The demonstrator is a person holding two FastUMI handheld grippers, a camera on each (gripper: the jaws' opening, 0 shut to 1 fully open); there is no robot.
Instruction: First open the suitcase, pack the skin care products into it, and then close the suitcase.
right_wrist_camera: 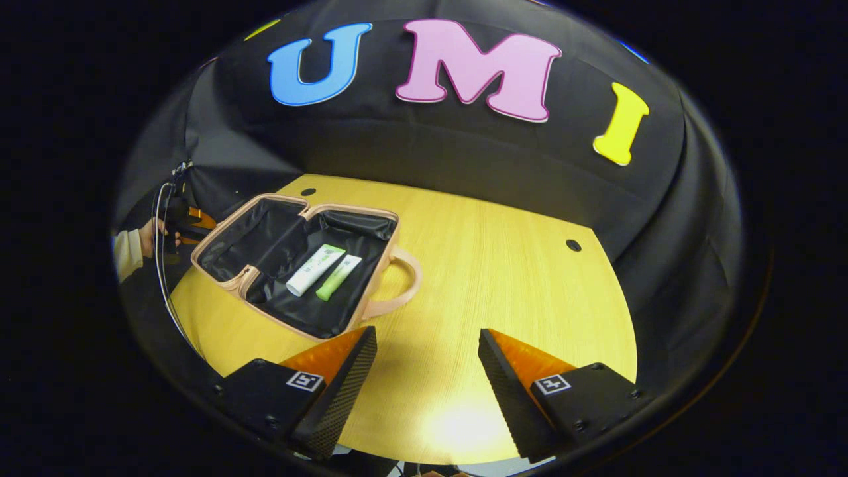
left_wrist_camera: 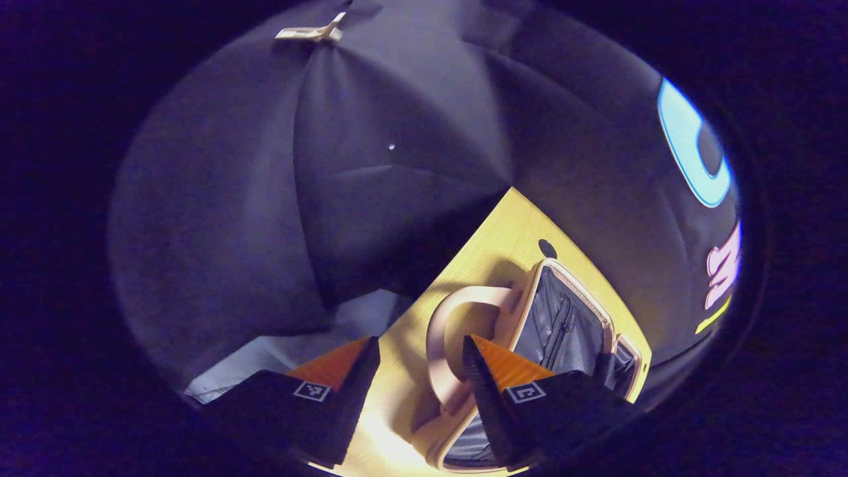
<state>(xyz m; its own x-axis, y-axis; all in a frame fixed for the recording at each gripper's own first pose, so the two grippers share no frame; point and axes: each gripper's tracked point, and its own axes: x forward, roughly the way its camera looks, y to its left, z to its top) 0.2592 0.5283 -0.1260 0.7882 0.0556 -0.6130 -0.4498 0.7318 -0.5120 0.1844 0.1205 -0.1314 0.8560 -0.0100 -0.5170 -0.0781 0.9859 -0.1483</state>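
A pink suitcase [right_wrist_camera: 232, 281] lies open on the yellow table [right_wrist_camera: 503, 298], its dark lining showing in both halves. A white tube [right_wrist_camera: 315, 269] and a green tube [right_wrist_camera: 338, 277] lie side by side in the half nearer me. The case's handle [right_wrist_camera: 404, 285] points at the table's middle. My right gripper [right_wrist_camera: 427, 344] is open over bare table just right of the case, holding nothing. In the left gripper view, the left gripper [left_wrist_camera: 421, 344] is open close above the handle [left_wrist_camera: 442, 331], next to the case's rim [left_wrist_camera: 530, 291]. From the right gripper view it shows as the left gripper [right_wrist_camera: 185, 222], held by a hand [right_wrist_camera: 146, 240] behind the case.
Small round holes mark the tabletop [right_wrist_camera: 574, 245] [left_wrist_camera: 547, 248]. A cable [right_wrist_camera: 159, 265] hangs by the hand at the table's left edge. Black cloth walls surround the table, with a pale clip [left_wrist_camera: 311, 32] high up. Pale floor [left_wrist_camera: 298, 344] lies beyond the table edge.
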